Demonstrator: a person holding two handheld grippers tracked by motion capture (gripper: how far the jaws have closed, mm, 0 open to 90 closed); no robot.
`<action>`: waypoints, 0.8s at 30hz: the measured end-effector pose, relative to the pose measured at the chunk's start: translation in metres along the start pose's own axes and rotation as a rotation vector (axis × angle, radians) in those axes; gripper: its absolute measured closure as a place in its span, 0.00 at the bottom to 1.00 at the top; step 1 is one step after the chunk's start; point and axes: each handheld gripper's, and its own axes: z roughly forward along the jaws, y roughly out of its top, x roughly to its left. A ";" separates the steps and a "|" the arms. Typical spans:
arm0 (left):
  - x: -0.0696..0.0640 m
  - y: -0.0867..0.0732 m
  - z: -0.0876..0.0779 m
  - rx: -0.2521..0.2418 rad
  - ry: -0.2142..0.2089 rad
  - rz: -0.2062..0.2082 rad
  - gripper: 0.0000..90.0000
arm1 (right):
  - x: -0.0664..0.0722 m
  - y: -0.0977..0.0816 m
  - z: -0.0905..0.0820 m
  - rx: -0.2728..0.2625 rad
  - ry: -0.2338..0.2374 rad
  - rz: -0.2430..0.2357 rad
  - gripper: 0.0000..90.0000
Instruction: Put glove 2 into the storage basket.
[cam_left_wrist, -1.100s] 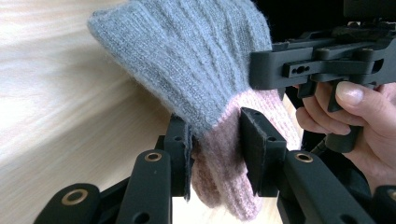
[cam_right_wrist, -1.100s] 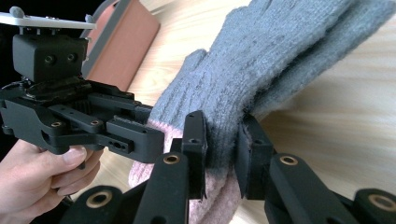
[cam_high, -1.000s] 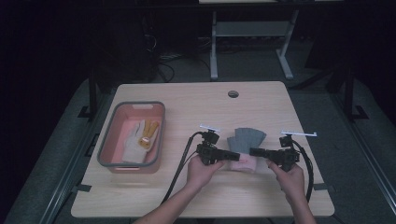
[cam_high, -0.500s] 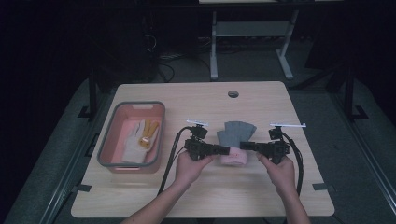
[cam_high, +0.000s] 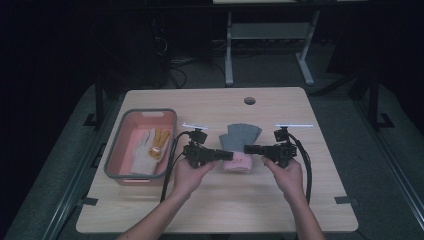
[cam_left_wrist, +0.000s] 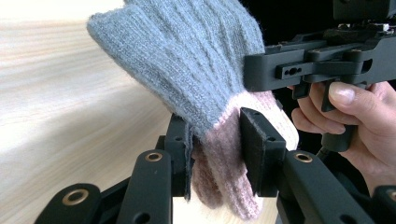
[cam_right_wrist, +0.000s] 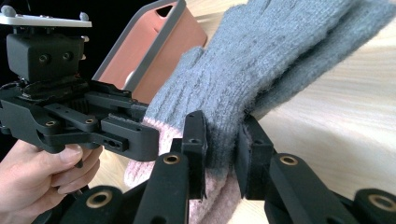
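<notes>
The grey and pink glove (cam_high: 239, 145) hangs between the two grippers, and each one pinches it from its own side. The left hand-held gripper (cam_left_wrist: 215, 154) is pressed together on the pink cuff part; the right hand-held gripper (cam_right_wrist: 219, 151) is pressed together on the knit where grey meets pink. The glove's long axis runs away from the person: the grey fingers point to the far edge of the worktop (cam_high: 300, 200), and the cuff is nearest to the hands. Both hands are equally near to it.

Beyond the left hand-held gripper, on its outer side, the pink basket (cam_high: 120, 170) stands with other gloves (cam_high: 150, 145) inside. Nothing lies between the held glove and the basket, so I judge a sideways move toward it would be free.
</notes>
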 end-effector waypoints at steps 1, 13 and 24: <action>0.000 0.000 -0.002 -0.001 0.002 0.001 0.73 | 0.002 0.001 0.002 -0.001 -0.001 -0.005 0.84; 0.005 0.001 -0.021 -0.016 0.021 0.001 0.73 | 0.012 0.009 0.016 0.006 0.027 -0.010 0.84; 0.013 0.003 -0.035 -0.029 0.018 -0.011 0.74 | 0.022 0.017 0.027 0.023 0.027 -0.029 0.84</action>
